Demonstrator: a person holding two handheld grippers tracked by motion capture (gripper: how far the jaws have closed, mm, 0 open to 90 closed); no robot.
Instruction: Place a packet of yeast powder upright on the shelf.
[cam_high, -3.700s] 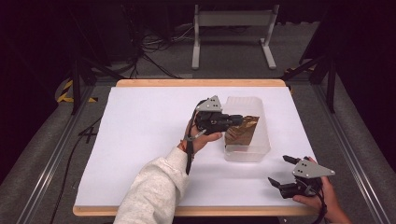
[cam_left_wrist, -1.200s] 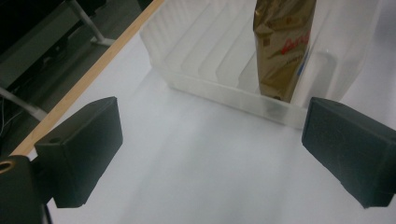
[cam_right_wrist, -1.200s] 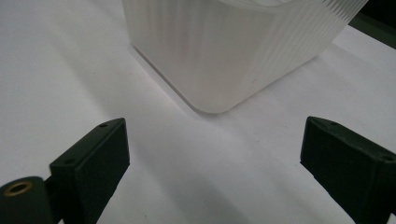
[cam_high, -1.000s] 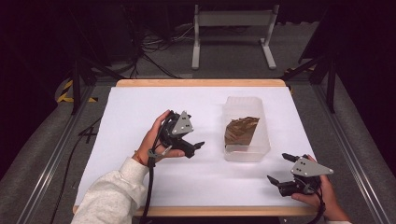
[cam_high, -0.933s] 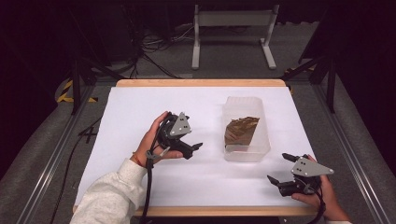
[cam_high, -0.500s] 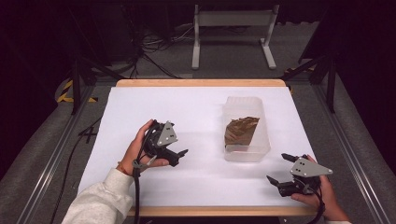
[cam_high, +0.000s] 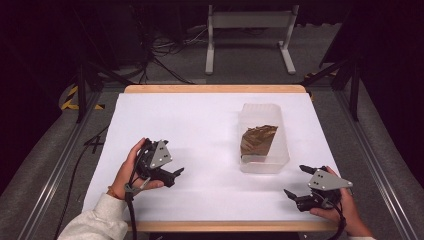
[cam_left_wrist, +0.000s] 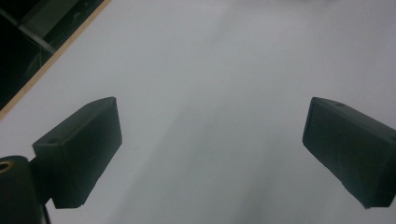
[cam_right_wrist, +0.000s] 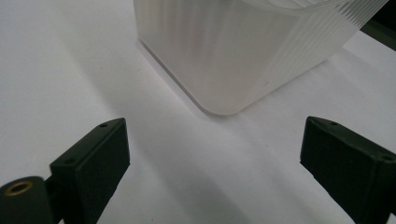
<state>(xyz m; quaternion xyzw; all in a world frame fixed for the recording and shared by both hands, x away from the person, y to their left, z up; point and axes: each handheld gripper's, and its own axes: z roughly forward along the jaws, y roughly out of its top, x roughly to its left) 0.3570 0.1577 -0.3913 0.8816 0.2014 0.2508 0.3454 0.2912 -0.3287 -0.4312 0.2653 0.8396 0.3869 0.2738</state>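
Observation:
A translucent plastic container (cam_high: 265, 167) stands right of the table's middle, with a crumpled brown item (cam_high: 257, 140) lying inside it. My left gripper (cam_high: 173, 175) is at the near left, well apart from the container. Its jaws are open over bare white surface in the left gripper view (cam_left_wrist: 210, 149). My right gripper (cam_high: 297, 181) rests near the front right edge, just short of the container. It is open with nothing between its fingers (cam_right_wrist: 215, 158), and the container's ribbed corner (cam_right_wrist: 243, 56) is straight ahead.
A white sheet (cam_high: 200, 125) covers the wooden table, whose edge (cam_high: 215, 88) shows at the back. Cables and a metal stand (cam_high: 250, 20) are on the floor beyond. A dark floor edge (cam_left_wrist: 28, 42) shows at the left gripper view's upper left.
My left gripper has drawn back from the container to the near left of the table, open and empty. The brown item stays in the container. The right gripper has hardly moved.

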